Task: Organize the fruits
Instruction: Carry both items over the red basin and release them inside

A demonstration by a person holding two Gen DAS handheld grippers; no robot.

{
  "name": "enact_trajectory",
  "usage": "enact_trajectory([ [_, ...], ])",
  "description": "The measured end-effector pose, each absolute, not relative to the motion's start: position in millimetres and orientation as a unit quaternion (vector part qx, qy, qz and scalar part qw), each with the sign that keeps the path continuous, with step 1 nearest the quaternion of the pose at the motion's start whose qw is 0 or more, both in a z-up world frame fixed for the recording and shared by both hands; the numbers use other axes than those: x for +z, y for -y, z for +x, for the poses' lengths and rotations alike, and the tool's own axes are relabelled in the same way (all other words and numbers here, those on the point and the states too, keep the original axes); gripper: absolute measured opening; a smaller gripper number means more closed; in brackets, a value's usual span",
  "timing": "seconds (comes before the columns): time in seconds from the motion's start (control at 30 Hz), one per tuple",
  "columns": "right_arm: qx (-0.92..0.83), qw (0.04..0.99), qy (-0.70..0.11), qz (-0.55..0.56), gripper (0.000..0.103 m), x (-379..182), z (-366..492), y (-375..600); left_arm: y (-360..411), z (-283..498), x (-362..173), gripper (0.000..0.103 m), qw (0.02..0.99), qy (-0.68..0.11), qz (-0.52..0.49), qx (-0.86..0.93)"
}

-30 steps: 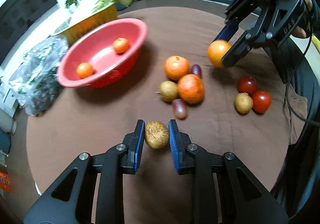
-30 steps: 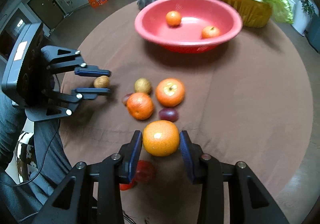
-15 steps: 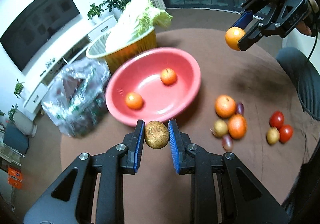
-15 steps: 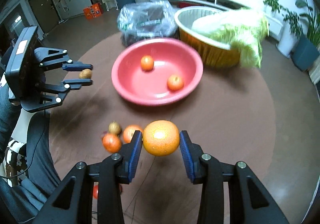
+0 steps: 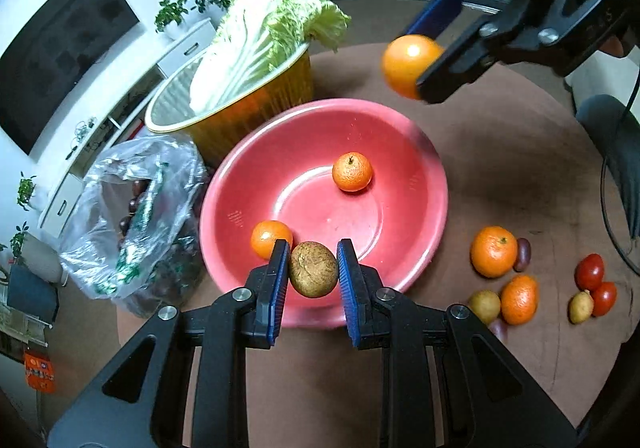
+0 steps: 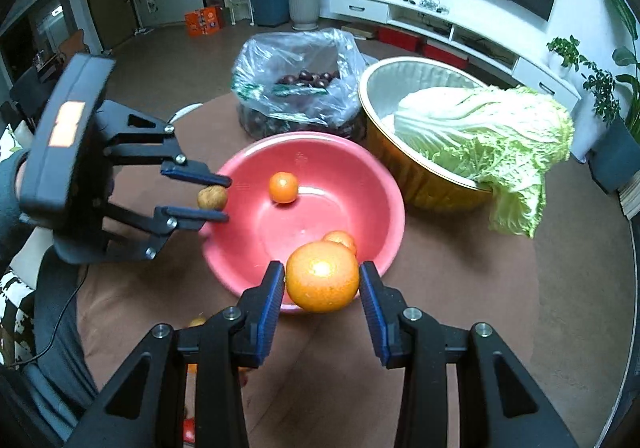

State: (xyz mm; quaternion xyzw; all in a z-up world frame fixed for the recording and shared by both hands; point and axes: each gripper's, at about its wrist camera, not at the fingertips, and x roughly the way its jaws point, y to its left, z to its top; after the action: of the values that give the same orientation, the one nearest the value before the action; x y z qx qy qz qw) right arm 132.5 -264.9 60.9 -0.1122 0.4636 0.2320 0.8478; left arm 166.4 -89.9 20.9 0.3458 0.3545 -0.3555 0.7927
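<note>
Left gripper (image 5: 313, 280): pinches a brown, rough-skinned round fruit (image 5: 313, 269) between its blue pads, held over the near rim of the red basin (image 5: 424, 184).
Right gripper (image 6: 323, 290): pinches a large orange (image 6: 322, 276) between its blue pads, held above the basin's near edge in its own view; in the left wrist view the same orange hangs over the basin's far right rim.
Red basin contents: two small tangerines, one near the middle (image 5: 352, 171), one at the near left wall (image 5: 269, 238) just beside the left gripper's pad.
Gold basin (image 6: 400, 164): far side of the red basin and touching or nearly touching it; holds a napa cabbage (image 6: 480, 128) whose leaves hang over the rim.
Plastic bag (image 6: 296, 88): beside the gold basin, open, with dark round fruits inside.
Brown tabletop (image 5: 520, 176), right of the red basin: two tangerines (image 5: 494, 251), a yellowish fruit (image 5: 484, 306) and a purple one (image 5: 522, 249) clustered; further right two red tomatoes (image 5: 589, 271) and a small yellowish fruit (image 5: 581, 306).
</note>
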Motion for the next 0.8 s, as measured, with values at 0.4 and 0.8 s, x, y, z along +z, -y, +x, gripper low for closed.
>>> enact_trajectory([
  [0.4, 0.243, 0.833, -0.483, -0.118, 0.041, 24, 193, 243, 104, 196, -17, 0.023, 0.777, -0.389, 0.338, -0.361],
  [0.8, 0.239, 0.815, -0.515, -0.119, 0.042, -12, 224, 231, 104, 206, -22, 0.032, 0.782, -0.386, 0.33, -0.361],
])
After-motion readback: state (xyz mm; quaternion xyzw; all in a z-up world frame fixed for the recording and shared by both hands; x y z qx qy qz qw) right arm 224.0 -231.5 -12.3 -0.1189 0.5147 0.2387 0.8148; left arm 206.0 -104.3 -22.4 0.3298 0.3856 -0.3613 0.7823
